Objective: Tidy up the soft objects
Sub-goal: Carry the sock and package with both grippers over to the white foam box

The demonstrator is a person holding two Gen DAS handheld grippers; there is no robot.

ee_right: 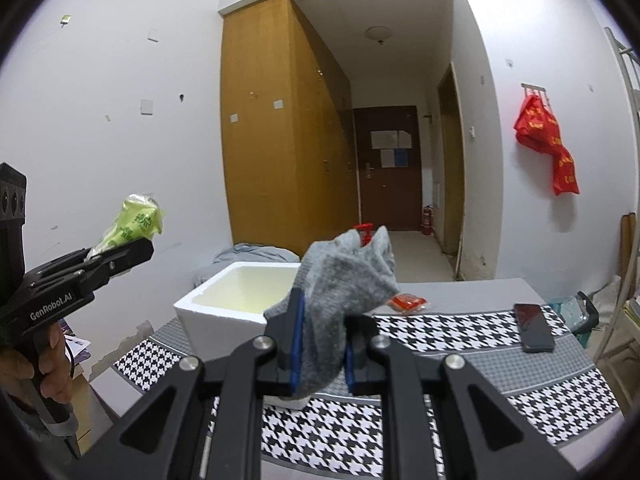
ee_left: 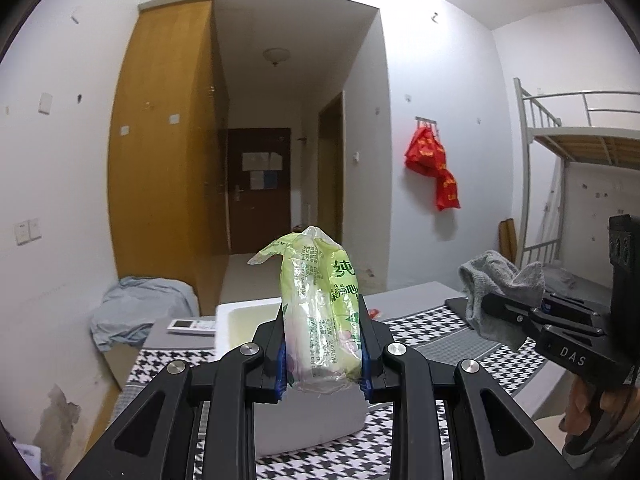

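Above the foam box (ee_right: 224, 300), my left gripper (ee_left: 322, 356) clamps a tissue pack (ee_left: 320, 316); my right gripper (ee_right: 320, 354) clamps a gray sock (ee_right: 340, 280). Carrying step — next, lower each into the box and release.

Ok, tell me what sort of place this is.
Probably a dormitory room: a metal bunk bed by the wall, tall wooden wardrobes along the entry corridor, and a door with notices taped on.

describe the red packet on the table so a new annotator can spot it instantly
Start at the table with the houndstooth cloth and find the white foam box at its far left. Right of the box, near the table's far edge, lies the small red packet, flat on the surface. It is the only red item on the table; the black phone sits farther right.
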